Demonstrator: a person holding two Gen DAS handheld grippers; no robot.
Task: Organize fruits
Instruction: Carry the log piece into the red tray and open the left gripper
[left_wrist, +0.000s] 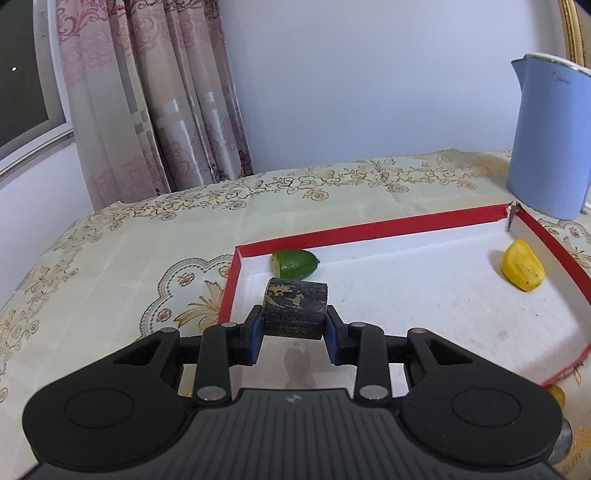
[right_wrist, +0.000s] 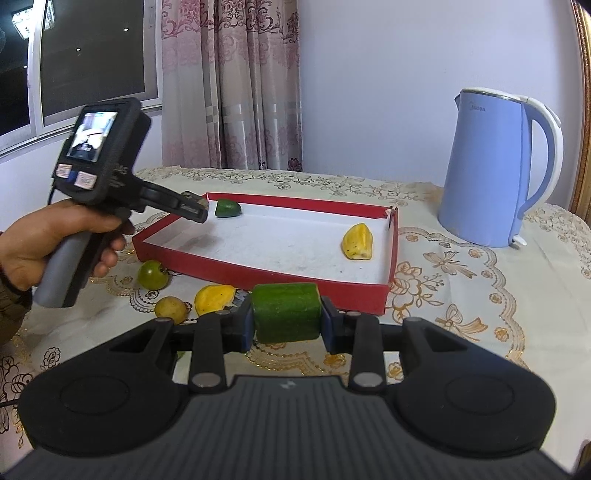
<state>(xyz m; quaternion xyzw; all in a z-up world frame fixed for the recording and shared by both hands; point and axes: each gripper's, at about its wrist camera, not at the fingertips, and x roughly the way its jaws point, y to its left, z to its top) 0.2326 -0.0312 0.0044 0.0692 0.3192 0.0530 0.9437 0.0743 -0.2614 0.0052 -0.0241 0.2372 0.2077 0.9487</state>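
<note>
In the left wrist view my left gripper (left_wrist: 294, 315) is shut on a dark, black-and-tan chunk (left_wrist: 295, 297), held over the near left corner of a red-walled white tray (left_wrist: 369, 227). A cut green fruit piece (left_wrist: 295, 263) lies just beyond the chunk in the tray's far left corner. At the tray's right end lies a yellow fruit piece (left_wrist: 522, 270). In the right wrist view my right gripper (right_wrist: 287, 317) is shut on a green cucumber-like chunk (right_wrist: 286, 310), in front of the tray (right_wrist: 258, 275) and above the tablecloth. A hand (right_wrist: 55, 240) holds the left gripper (right_wrist: 197, 206) at the tray's left end.
On the cloth outside the tray's near left side lie a green tomato (right_wrist: 152, 274), a small round yellow fruit (right_wrist: 170, 308) and a yellow fruit piece (right_wrist: 214, 297). A blue kettle (right_wrist: 491, 166) stands right of the tray. Curtains and a window are behind the table.
</note>
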